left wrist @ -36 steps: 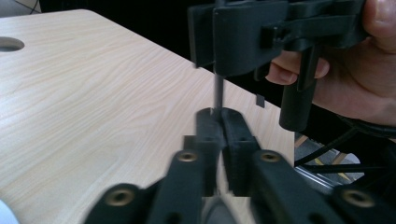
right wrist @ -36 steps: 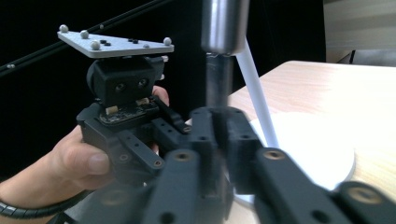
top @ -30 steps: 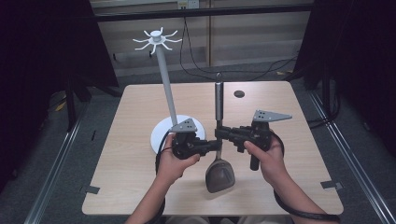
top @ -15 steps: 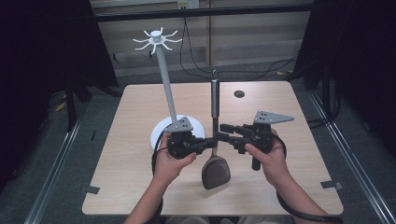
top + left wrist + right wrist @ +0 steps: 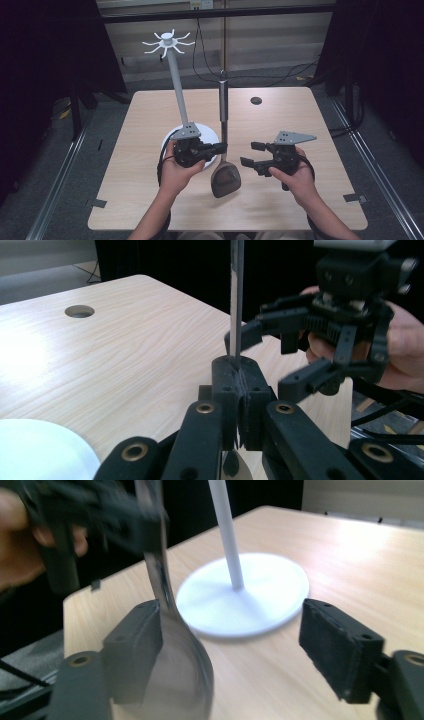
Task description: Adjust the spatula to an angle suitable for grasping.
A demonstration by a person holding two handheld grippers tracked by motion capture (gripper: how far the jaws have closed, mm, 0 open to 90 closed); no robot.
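A metal spoon [image 5: 223, 107] with a dark handle stands upright, its bowl [image 5: 226, 180] low over the table's front. My left gripper [image 5: 220, 148] is shut on the thin neck just above the bowl. In the left gripper view the pads [image 5: 239, 372] press together on the shaft [image 5: 236, 300]. My right gripper [image 5: 247, 153] is a little to the right of the spoon; its jaws have just been opening and nothing is pressed between them. In the right gripper view the jaws [image 5: 237, 645] stand wide, with the spoon bowl [image 5: 170, 680] beside the left pad.
A white stand has a round base [image 5: 206, 132], a tall pole [image 5: 179, 90] and several hooks [image 5: 167, 42] on top; it rises just behind my left hand. A small round hole [image 5: 256, 100] is in the tabletop at the back. Cables trail on the floor beyond the table.
The right gripper has let go of the spoon, opened wide and drawn away to the right and slightly down. The left gripper keeps its grip and now holds the spoon more upright.
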